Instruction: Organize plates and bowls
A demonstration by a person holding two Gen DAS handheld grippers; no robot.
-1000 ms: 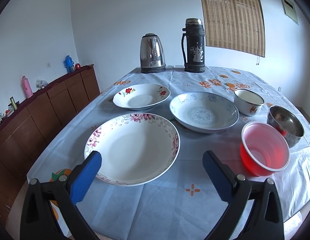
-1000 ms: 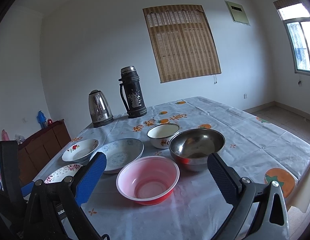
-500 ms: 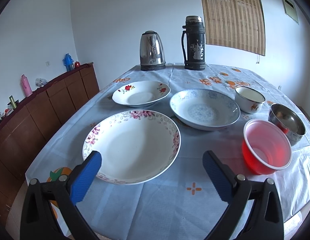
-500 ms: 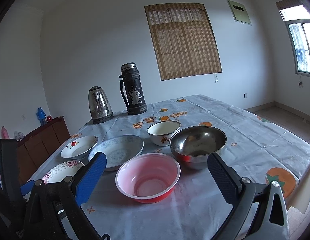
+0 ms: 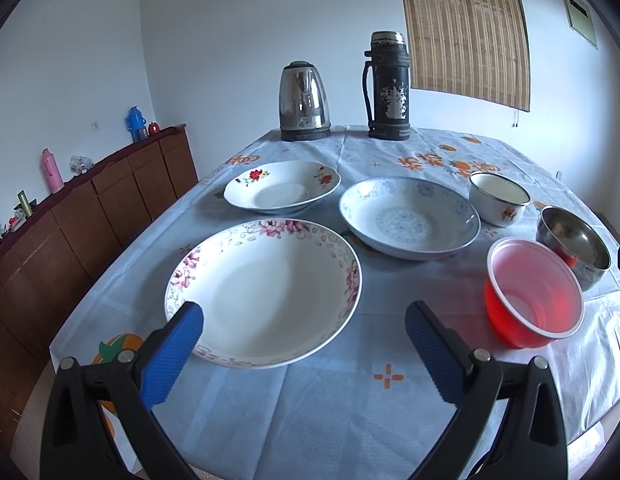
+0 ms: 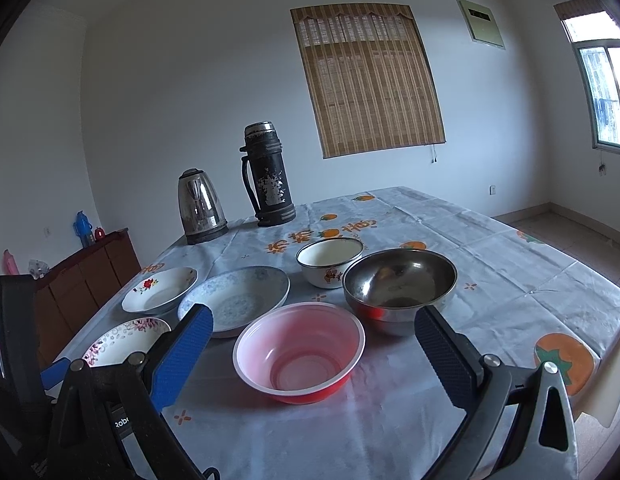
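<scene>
A large floral plate (image 5: pixel 266 288) lies nearest my open, empty left gripper (image 5: pixel 304 320), whose left finger overlaps its near rim. Behind it lie a small rose plate (image 5: pixel 282 190) and a blue-patterned plate (image 5: pixel 408 220). On the right stand a red plastic bowl (image 5: pixel 534 304), a steel bowl (image 5: pixel 574 240) and a white enamel bowl (image 5: pixel 498 202). My right gripper (image 6: pixel 314 330) is open and empty, hovering just before the red bowl (image 6: pixel 300 356), with the steel bowl (image 6: pixel 400 284), enamel bowl (image 6: pixel 330 266), blue plate (image 6: pixel 238 294), rose plate (image 6: pixel 160 288) and floral plate (image 6: pixel 126 334) beyond.
A steel kettle (image 5: pixel 304 102) and a black thermos (image 5: pixel 388 86) stand at the table's far edge. A brown sideboard (image 5: pixel 70 216) with bottles runs along the left wall. The tablecloth (image 5: pixel 350 400) hangs over the near edge. My left gripper's body shows at the lower left of the right wrist view (image 6: pixel 14 340).
Both grippers have moved slightly forward toward the dishes; the dishes look a little larger. Nothing on the table has moved.
</scene>
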